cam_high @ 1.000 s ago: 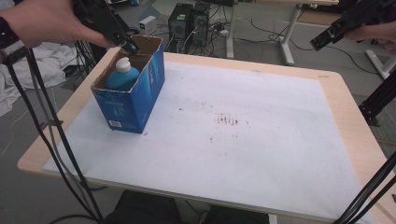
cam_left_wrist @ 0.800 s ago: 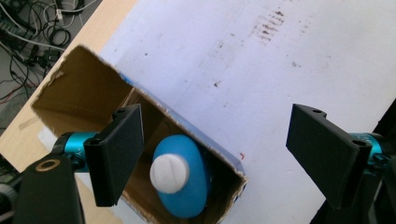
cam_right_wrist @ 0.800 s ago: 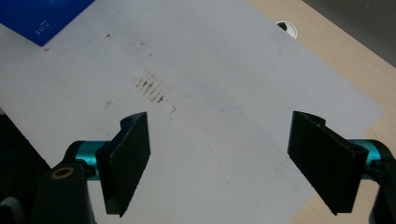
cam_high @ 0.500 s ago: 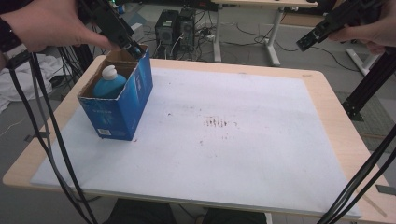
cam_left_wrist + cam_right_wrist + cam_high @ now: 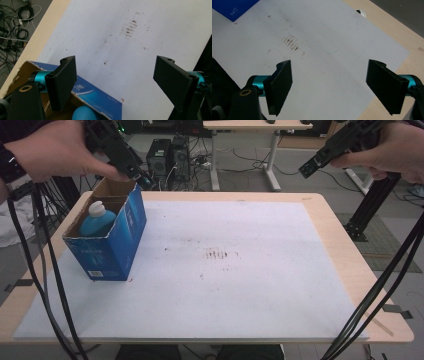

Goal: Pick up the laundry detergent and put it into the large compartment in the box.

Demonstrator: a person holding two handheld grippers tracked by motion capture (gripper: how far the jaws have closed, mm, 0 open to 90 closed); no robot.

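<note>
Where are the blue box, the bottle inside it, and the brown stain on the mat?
blue box [image 5: 122, 237]: high view, on its long blue side wall.
bottle [image 5: 96, 222]: high view, on its blue shoulder below the white cap.
brown stain [image 5: 218, 254]: high view, on the streaks at mid-mat.

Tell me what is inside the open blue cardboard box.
Inside the open blue cardboard box stands a blue plastic bottle with a white cap, upright. Its lower body and the box's bottom are hidden by the walls, so anything else down there cannot be seen.
</note>
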